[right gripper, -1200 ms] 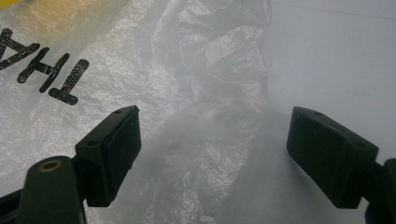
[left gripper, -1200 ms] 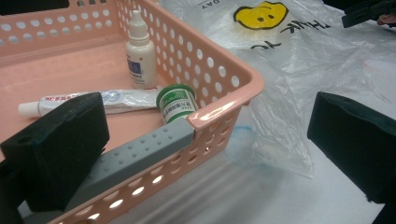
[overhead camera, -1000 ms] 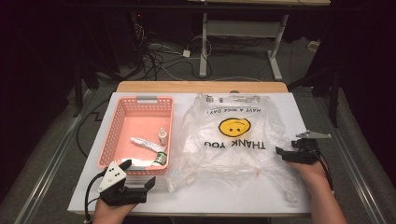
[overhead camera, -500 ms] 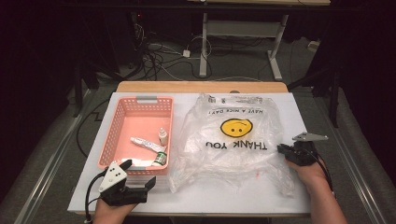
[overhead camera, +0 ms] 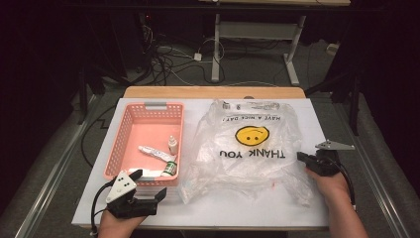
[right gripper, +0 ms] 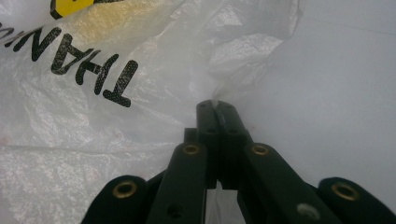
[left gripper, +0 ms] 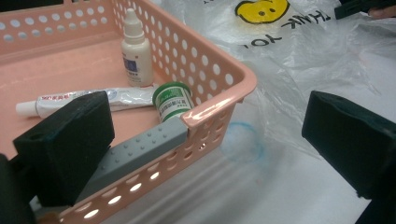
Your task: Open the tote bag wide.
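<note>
The right tool point(right gripper: 215, 105) has just been closing and now pinches a fold at the bag's point(overhead camera: 247, 148) right edge. The left tool point(left gripper: 205, 140) stands open by the basket's point(overhead camera: 119, 148) near corner. The bag lies flat on the counter point(overhead camera: 307, 213), right of the basket. Thin and slippery, it will likely slide and stretch; a bunched edge or handle probably holds best.
</note>
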Tool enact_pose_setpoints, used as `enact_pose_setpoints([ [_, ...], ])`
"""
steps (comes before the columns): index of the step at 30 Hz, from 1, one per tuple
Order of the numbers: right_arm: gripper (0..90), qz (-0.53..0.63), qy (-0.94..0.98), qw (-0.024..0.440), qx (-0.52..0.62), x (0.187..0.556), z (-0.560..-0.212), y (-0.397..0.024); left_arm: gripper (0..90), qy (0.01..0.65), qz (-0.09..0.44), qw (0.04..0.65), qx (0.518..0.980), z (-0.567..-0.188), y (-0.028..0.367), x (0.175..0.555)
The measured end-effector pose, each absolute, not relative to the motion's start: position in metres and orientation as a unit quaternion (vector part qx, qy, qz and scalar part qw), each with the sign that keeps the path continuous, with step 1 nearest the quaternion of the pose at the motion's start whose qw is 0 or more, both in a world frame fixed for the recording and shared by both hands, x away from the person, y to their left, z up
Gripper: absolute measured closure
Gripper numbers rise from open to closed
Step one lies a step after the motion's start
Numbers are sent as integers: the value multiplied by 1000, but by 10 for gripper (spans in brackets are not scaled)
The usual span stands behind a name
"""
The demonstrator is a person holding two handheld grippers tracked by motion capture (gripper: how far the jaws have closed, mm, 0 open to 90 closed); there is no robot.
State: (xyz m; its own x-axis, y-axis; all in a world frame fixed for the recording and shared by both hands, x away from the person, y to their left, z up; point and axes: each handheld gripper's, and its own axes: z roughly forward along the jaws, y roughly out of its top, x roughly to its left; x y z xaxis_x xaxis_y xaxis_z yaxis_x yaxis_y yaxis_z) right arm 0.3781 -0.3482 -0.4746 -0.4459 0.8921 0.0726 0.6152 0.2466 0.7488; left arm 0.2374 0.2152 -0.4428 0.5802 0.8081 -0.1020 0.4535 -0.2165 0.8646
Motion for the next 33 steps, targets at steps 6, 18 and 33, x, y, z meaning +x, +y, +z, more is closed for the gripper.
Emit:
enact_pose_setpoints([
  [6, 900, 376, 743, 206, 514, 370, -472, -362, 0, 415, 210, 458, 758, -433, 214, 240],
  [18, 900, 365, 707, 247, 553, 354, -471, -390, 0, 402, 180, 481, 758, -436, 215, 247],
  [33, 900, 346, 651, 293, 608, 314, -467, -426, 0, 376, 174, 489, 767, -438, 206, 255],
])
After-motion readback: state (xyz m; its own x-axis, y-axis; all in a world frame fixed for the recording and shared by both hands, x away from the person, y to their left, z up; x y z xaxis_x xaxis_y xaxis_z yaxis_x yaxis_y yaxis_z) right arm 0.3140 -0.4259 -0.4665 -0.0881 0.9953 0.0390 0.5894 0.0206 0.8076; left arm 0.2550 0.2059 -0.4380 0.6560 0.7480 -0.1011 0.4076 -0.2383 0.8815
